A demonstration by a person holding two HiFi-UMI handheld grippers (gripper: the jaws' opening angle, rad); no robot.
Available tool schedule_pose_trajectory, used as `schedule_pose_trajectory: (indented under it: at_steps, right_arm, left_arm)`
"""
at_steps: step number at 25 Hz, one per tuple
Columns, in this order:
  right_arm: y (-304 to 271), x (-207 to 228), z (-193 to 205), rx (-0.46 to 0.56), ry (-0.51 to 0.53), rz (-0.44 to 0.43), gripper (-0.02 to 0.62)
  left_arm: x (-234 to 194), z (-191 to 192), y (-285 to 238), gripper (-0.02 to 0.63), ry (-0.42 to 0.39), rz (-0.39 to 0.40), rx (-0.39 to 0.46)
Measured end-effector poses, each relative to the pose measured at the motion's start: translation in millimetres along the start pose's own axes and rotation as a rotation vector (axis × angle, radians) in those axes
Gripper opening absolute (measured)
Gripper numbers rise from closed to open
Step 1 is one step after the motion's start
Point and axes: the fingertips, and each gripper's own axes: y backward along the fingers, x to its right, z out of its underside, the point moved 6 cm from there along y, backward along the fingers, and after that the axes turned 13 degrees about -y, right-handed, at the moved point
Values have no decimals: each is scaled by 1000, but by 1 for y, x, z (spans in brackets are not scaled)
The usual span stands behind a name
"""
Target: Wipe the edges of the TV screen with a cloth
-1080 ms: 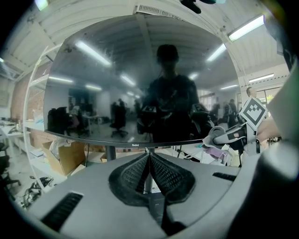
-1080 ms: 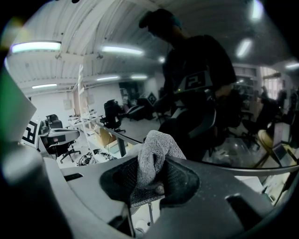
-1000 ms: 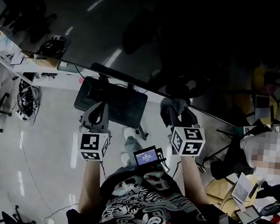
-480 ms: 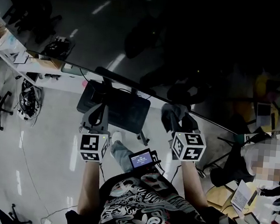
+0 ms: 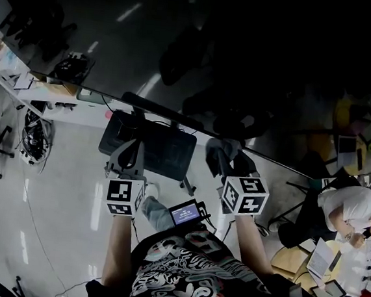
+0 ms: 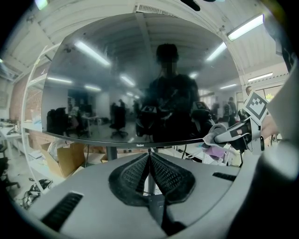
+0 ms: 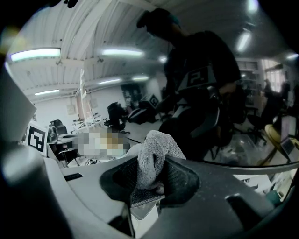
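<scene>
The right gripper [image 7: 150, 179] clamps a grey cloth [image 7: 154, 151] between its jaws (the fabric is bunched and pokes out past the tips). The cloth meets the lower edge of the TV screen [image 6: 117, 84] just ahead of this claw. The left gripper [image 6: 149, 168], jaws pressed together on nothing, hangs below that same edge, well to the right claw's left.

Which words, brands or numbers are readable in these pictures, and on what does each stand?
"Redmi": on the bottom bezel of the large dark TV screen, left gripper view.
The small lit device screen at the person's chest, head view: print too small to read.
Nothing else legible.
</scene>
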Motion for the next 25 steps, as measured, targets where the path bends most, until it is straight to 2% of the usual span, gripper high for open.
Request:
schedule_pose_trajectory:
  at_steps: [25]
  right_arm:
    - [-42, -52, -4, -22, -10, -37, 135]
  left_arm:
    - [-61, 20, -10, 19, 28, -29, -18]
